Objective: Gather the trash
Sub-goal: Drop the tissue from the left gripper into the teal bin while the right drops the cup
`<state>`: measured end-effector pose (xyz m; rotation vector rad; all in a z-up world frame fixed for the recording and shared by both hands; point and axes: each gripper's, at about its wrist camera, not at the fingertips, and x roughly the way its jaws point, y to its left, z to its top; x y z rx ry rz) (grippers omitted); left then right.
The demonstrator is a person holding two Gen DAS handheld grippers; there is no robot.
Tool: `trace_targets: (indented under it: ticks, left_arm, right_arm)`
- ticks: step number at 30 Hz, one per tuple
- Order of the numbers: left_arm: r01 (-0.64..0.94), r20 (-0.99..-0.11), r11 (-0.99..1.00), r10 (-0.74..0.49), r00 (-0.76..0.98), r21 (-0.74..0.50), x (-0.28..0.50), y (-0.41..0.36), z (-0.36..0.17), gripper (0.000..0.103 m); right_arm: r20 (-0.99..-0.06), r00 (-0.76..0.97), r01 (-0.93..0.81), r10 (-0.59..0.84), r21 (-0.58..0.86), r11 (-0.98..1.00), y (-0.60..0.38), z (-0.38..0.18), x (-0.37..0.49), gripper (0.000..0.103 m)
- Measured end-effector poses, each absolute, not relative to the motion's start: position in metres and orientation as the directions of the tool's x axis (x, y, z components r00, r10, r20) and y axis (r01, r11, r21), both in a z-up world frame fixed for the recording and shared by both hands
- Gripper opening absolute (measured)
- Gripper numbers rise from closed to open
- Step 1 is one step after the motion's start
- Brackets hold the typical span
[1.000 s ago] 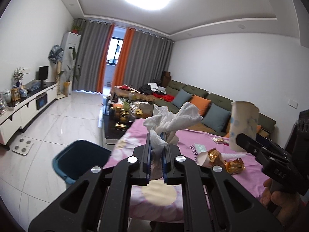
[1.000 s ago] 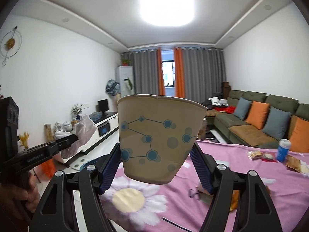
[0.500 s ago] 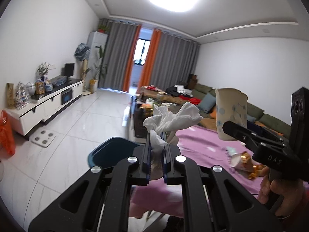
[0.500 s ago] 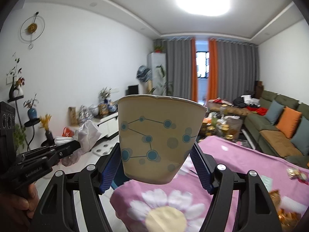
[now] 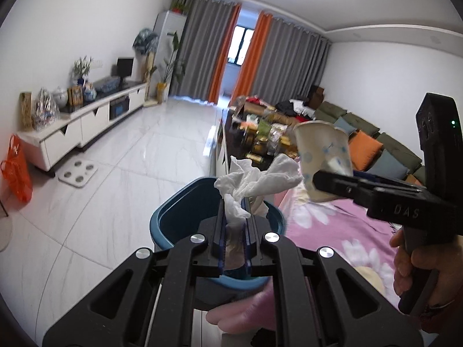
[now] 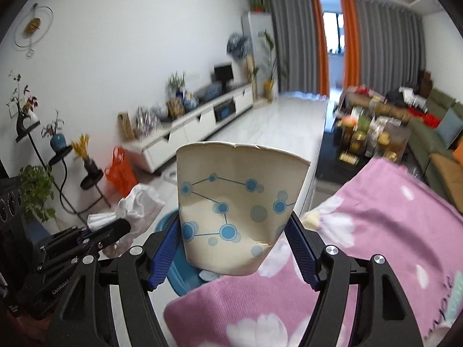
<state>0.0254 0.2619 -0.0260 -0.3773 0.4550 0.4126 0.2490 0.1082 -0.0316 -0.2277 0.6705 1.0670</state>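
My left gripper (image 5: 234,217) is shut on a crumpled white tissue (image 5: 254,182) and holds it over the open blue trash bin (image 5: 179,211) on the floor. My right gripper (image 6: 234,240) is shut on a squashed paper cup (image 6: 234,211) with blue dots, held above the table corner beside the bin (image 6: 165,225). In the left wrist view the cup (image 5: 324,156) and right gripper (image 5: 332,182) are just right of the tissue. In the right wrist view the left gripper (image 6: 121,225) with the tissue (image 6: 139,202) is at lower left.
A table with a pink flowered cloth (image 6: 390,231) lies right of the bin. A cluttered dark coffee table (image 5: 260,141) and a green sofa (image 5: 376,144) stand beyond. A white TV cabinet (image 5: 86,124) and an orange bag (image 5: 17,170) line the left wall. White tiled floor (image 5: 115,173) lies between.
Both grippers have swung left and tilted down, away from the table top toward the blue bin. The bin is now right under the tissue. Both grips are unchanged.
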Motion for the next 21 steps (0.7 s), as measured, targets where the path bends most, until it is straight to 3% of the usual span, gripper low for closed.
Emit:
trace_targets:
  ticks: [9, 15, 17, 21]
  left_arm:
    - [-0.522, -0.626, 0.825, 0.293, 0.722, -0.216, 0.121, 0.329, -0.093, 0.014]
    - [-0.524, -0.659, 0.826, 0.277, 0.699, -0.208, 0.158, 0.349, -0.122, 0.015]
    - [-0.52, -0.666, 0.829, 0.27, 0.695, -0.208, 0.168, 0.352, -0.128, 0.03]
    - [-0.53, -0.669, 0.826, 0.284, 0.687, -0.193, 0.18, 0.359, -0.14, 0.043]
  right_arm:
    - [-0.715, 0.207, -0.864, 0.667, 0.186, 0.468, 0.159, -0.07, 0.271, 0.069]
    - [-0.748, 0.152, -0.854, 0.646, 0.23, 0.467, 0.176, -0.08, 0.286, 0.07]
    - [-0.755, 0.14, -0.848, 0.641, 0.242, 0.471, 0.179, -0.084, 0.288, 0.071]
    - [-0.763, 0.122, -0.837, 0.635, 0.265, 0.479, 0.182, -0.088, 0.294, 0.08]
